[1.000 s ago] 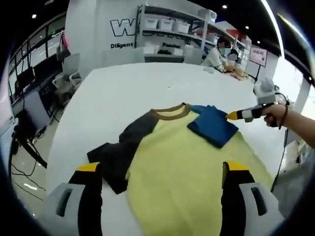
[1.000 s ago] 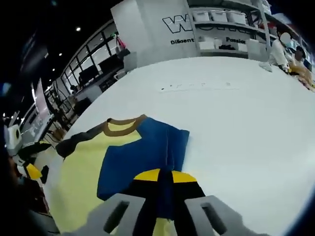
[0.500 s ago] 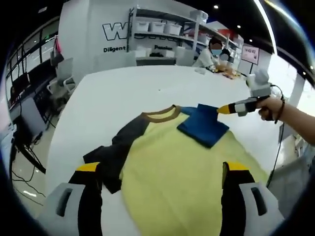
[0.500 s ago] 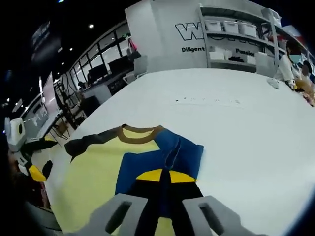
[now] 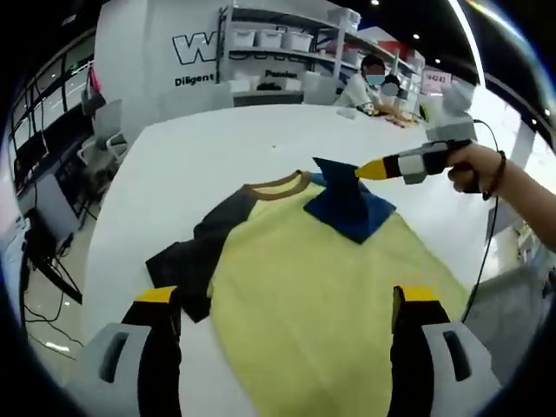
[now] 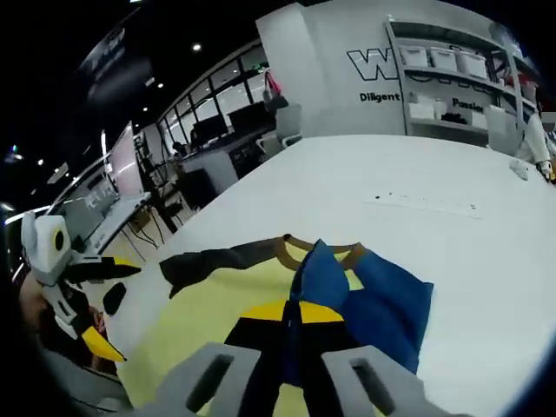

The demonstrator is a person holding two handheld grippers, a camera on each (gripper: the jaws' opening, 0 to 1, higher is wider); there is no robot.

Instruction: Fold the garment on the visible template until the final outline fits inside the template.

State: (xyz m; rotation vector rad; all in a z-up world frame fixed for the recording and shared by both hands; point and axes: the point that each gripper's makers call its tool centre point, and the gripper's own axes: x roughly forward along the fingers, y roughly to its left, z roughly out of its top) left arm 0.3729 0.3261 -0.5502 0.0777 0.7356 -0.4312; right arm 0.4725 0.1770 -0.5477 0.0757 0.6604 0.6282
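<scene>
A yellow shirt (image 5: pixel 321 278) lies flat on the white table (image 5: pixel 217 148), with a brown collar (image 5: pixel 276 185) and a dark sleeve (image 5: pixel 200 252) spread out to the left. Its blue sleeve (image 5: pixel 347 200) is pulled up into a peak near the collar. My right gripper (image 5: pixel 363 169), held by a hand, is shut on that peak. In the right gripper view the right gripper (image 6: pixel 294 313) pinches the blue sleeve (image 6: pixel 387 300) over the yellow body (image 6: pixel 217 304). My left gripper (image 5: pixel 287 300) hovers open above the shirt's near hem, holding nothing. The left gripper (image 6: pixel 109 308) also shows at the left of the right gripper view.
The table's left edge drops to a floor with chairs (image 5: pixel 104 130) and cables. Shelving with white bins (image 5: pixel 278 43) stands behind the table. People sit at the far right end (image 5: pixel 373 82). Bare table surface (image 6: pixel 417 182) stretches beyond the collar.
The right gripper has lifted the blue sleeve off the shirt and carried it toward the collar, so it now stands in a peak. The left gripper stays open over the hem.
</scene>
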